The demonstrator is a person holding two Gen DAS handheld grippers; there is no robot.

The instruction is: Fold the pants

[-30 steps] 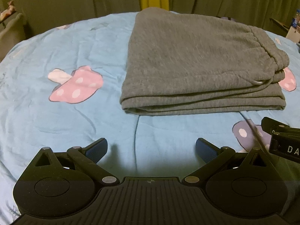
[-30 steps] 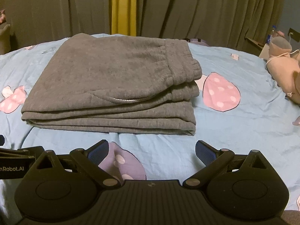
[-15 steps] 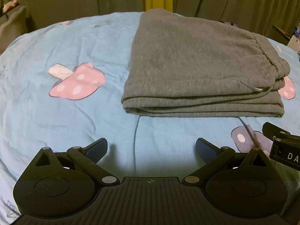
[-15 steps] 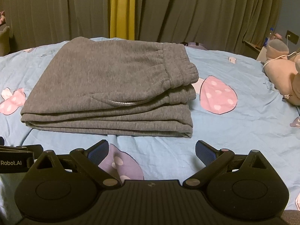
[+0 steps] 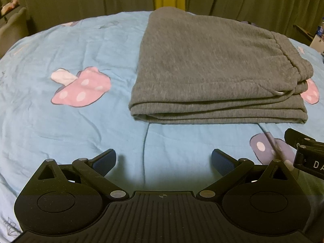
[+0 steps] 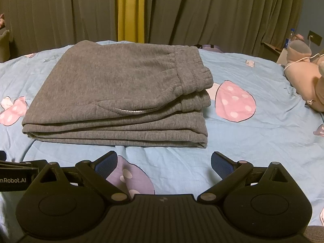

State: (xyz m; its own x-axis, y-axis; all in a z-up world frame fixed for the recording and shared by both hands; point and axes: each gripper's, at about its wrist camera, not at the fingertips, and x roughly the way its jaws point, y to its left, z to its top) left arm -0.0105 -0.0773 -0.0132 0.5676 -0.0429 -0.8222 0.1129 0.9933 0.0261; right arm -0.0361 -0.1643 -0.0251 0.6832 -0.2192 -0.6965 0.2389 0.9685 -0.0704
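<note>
Both claws draw back from the folded grey pants [image 6: 115, 93] on the bed: the left claw [image 5: 164, 159] sees the stack sit higher and farther off than a second ago, while the right claw [image 6: 164, 160] tilts upward, revealing more curtain [image 6: 222, 10].

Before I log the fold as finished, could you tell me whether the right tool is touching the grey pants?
Apart. The right wrist view shows blue bedsheet between the open right tool and the folded grey pants.
</note>
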